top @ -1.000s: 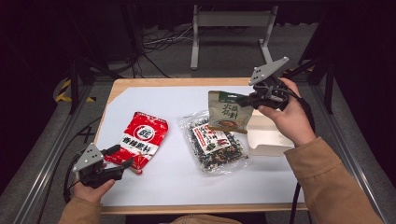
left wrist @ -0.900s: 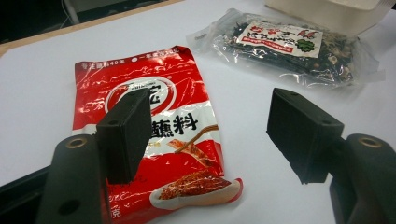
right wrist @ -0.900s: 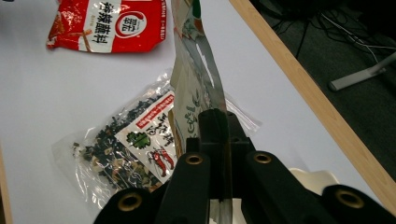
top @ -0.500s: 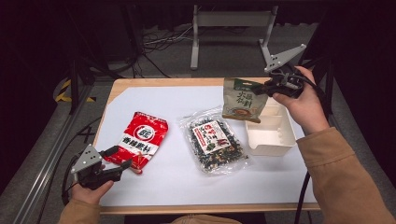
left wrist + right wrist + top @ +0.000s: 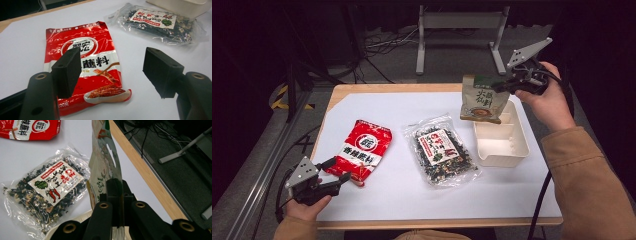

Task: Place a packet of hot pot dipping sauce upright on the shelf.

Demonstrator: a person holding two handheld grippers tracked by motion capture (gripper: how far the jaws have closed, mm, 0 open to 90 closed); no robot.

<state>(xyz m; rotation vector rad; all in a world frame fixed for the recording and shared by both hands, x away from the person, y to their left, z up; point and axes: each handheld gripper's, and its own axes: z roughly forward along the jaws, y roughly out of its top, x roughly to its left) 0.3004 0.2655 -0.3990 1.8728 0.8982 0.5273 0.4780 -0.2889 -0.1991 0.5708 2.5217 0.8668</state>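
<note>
The right gripper (image 5: pixel 504 85) holds a green-and-beige pouch (image 5: pixel 482 100) by its top edge. The jaws are clenched on that edge; in the right gripper view the thin pouch (image 5: pixel 105 167) runs straight up between the two black jaws, pinched flat. The pouch hangs clear of the table (image 5: pixel 402 195), upright, with its lower edge above the far end of a white tray (image 5: pixel 507 150). The pouch does not rest on the tray.

The tray stands at the right side of the table, near the far edge.

The left gripper (image 5: pixel 334 172) rests low at the near left corner of the table. Its jaws are released and stand wide apart with nothing between the pads. In the left gripper view the jaws frame a red packet (image 5: pixel 87 70), which lies flat on the table beyond them; the pads do not touch it.

A clear bag (image 5: pixel 444 152) of dark dried pieces with a red-and-white label lies flat at the middle of the table, between the red packet (image 5: pixel 362 152) and the tray. The bag lies just beside the tray and well apart from the red packet.
</note>
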